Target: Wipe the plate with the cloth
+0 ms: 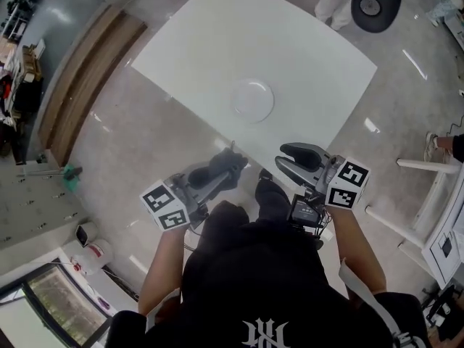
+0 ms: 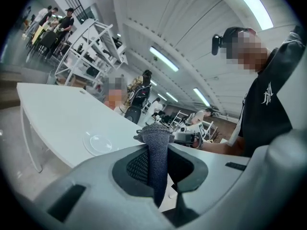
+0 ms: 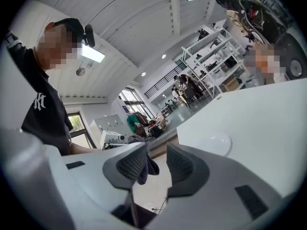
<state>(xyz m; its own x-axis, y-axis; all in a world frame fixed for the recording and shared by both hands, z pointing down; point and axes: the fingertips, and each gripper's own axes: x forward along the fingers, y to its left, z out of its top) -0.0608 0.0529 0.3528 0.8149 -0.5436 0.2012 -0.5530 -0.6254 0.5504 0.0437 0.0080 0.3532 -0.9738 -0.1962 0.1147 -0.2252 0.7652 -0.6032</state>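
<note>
A clear glass plate (image 1: pixel 253 100) lies near the front edge of the white table (image 1: pixel 217 42). It also shows in the left gripper view (image 2: pixel 98 143) and the right gripper view (image 3: pixel 217 143). My left gripper (image 1: pixel 233 167) is held off the table's front edge, shut on a dark grey cloth (image 1: pixel 217 171). The cloth (image 2: pixel 157 152) hangs upright, pinched between its pads. Beside it my right gripper (image 1: pixel 281 159) stands open with nothing pressed between its pads (image 3: pixel 183 164). The cloth (image 3: pixel 146 170) shows through the gap from beyond. Both grippers are short of the plate.
A black office chair (image 1: pixel 375 2) and a person's legs (image 1: pixel 335 2) are at the table's far side. White shelving frames (image 1: pixel 428 194) stand to the right. A wooden bench (image 1: pixel 87 78) runs along the left. Other people work in the background.
</note>
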